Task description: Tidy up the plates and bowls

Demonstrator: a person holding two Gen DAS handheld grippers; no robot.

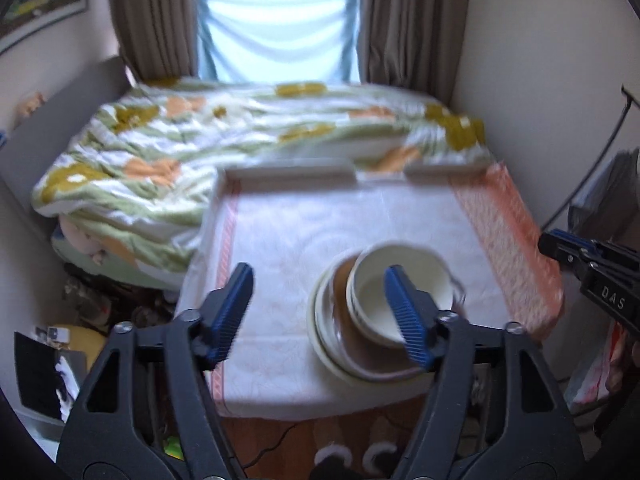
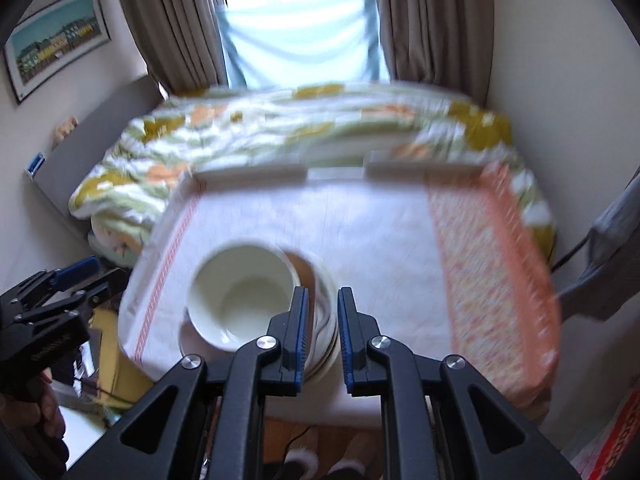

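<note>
A stack of dishes sits near the front edge of the table: cream plates [image 1: 326, 340] at the bottom, a brown plate [image 1: 352, 344] on them, and cream bowls [image 1: 396, 284] on top. The stack also shows in the right wrist view, bowl [image 2: 240, 292] uppermost over the plates [image 2: 326, 320]. My left gripper [image 1: 320, 312] is wide open and empty above the table front, left of the stack. My right gripper [image 2: 323, 336] is narrowly open and empty, its fingers above the plates' right rim.
The table carries a white cloth [image 1: 320, 224] with orange borders [image 2: 492, 264]. A raised white ledge [image 1: 288, 172] runs along its far edge. A bed with a floral quilt [image 1: 200, 136] lies behind. Clutter fills the floor at the left [image 1: 80, 320].
</note>
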